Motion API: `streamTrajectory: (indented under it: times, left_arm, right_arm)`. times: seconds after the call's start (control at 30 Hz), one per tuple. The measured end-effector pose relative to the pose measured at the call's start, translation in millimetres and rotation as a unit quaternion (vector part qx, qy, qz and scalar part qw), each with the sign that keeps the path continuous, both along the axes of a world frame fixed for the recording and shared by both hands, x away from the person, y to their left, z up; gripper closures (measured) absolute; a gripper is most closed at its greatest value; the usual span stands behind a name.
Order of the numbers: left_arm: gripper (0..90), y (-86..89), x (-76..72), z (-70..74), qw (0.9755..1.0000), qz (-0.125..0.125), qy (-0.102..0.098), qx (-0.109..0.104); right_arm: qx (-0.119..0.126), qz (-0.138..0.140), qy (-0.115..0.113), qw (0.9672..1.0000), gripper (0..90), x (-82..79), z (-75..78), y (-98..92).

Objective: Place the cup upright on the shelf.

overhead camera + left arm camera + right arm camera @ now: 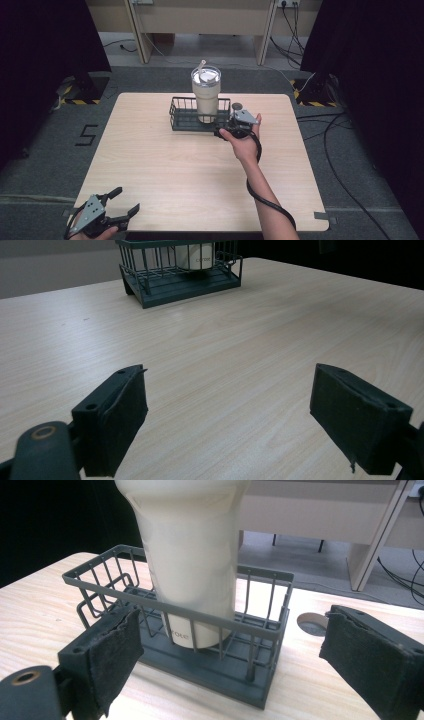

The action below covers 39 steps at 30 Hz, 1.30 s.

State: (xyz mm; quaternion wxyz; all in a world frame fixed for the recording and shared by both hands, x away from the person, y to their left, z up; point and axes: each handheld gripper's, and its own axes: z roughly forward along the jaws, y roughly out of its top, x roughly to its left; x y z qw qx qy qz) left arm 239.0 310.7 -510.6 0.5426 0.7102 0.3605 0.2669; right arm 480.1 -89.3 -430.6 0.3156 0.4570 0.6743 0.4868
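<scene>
One small disc [312,622] beside the basket [260,630] faces the right tool [227,667].

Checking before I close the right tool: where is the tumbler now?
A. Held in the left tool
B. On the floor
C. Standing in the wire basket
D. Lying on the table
C: the tumbler stands upright inside the basket, with the open right tool at the basket's end.
</scene>
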Motion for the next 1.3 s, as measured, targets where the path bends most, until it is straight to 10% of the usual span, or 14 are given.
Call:
streamTrajectory:
  times: [1.3]
  left_arm:
    - [14.5, -0.2, 0.1, -0.9, 1.0000, 0.003, 0.003, 0.000]
  right_arm:
    - [0.001, -0.022, 0.015, 0.9997, 11.1, -58.4, -15.6, -56.4]
